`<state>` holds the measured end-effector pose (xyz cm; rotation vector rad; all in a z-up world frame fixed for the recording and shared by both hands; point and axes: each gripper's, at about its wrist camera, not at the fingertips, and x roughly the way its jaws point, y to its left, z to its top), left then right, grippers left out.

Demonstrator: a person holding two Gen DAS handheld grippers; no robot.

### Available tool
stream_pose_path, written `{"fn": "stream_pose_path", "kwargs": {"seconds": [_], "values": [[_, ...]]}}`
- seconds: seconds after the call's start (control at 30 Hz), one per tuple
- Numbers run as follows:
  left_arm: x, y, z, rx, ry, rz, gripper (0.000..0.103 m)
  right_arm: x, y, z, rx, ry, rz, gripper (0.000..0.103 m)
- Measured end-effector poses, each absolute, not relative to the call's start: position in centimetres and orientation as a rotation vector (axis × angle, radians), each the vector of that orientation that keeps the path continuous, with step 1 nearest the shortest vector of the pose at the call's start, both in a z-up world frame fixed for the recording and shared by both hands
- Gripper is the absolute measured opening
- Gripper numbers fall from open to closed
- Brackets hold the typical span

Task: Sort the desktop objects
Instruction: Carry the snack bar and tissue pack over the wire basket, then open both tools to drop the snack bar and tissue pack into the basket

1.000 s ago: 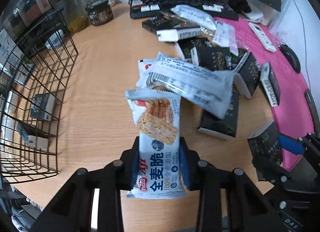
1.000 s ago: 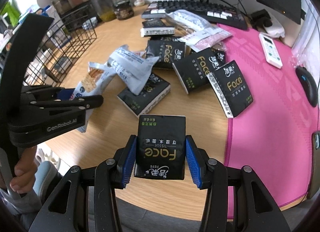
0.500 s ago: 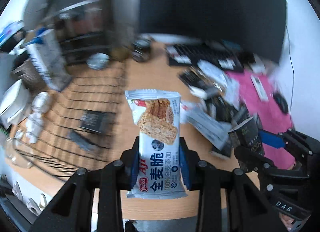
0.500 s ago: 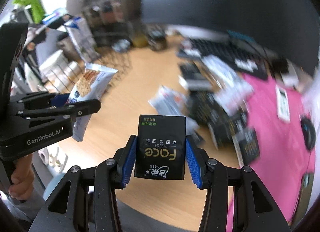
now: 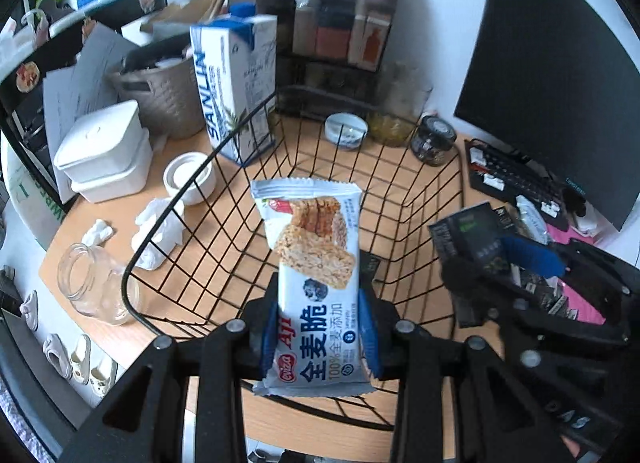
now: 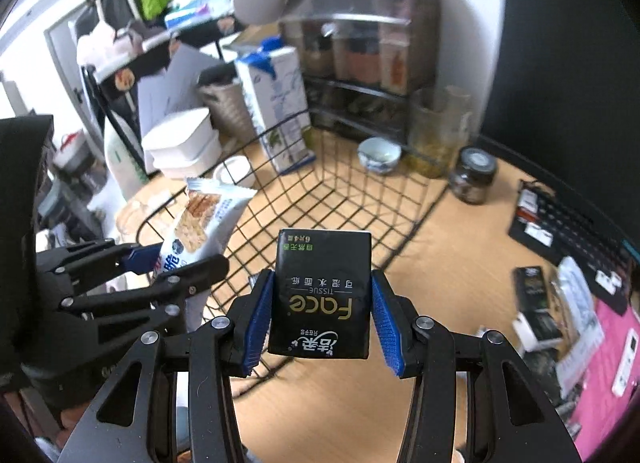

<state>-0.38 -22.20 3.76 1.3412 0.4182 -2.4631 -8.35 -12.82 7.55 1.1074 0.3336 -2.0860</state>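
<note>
The left gripper pinches the snack bag; the right gripper pinches the tissue pack. Go low over the wire basket, then let go gently.

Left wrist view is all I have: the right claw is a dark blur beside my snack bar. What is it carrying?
Observer: The right claw is shut on a black tissue pack labelled Face, held squarely between both blue pads.
Operator: Anything left to sort on the desk?
Observer: Yes, another black pack lies near the keyboard, beside the pink mat.
</note>
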Motion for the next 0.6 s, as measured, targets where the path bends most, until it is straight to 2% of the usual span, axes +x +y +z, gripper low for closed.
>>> {"fn": "stream_pose_path", "kwargs": {"seconds": [0.2, 0.27, 0.33, 0.4, 0.6], "values": [[-0.9, -23.2, 2.6, 1.372, 0.434, -2.427, 0.038, -9.3, -14.0, 6.0, 1.125, 0.338, -2.093, 0.049], [-1.0, -23.1, 2.5, 1.375, 0.407, -2.410, 0.044, -9.7, -13.7, 5.9, 1.131, 0.312, -2.087, 0.049], [-0.9, -23.2, 2.7, 1.358, 0.407, -2.405, 0.059, -10.1, -13.4, 5.9, 1.150, 0.282, -2.094, 0.050], [-0.6, -23.3, 3.1, 1.332, 0.423, -2.415, 0.067, -10.2, -13.1, 6.3, 1.142, 0.265, -2.104, 0.052], [-0.3, -22.1, 3.8, 1.314, 0.414, -2.452, 0.069, -9.4, -11.1, 7.2, 1.113, 0.261, -2.128, 0.058]]}}
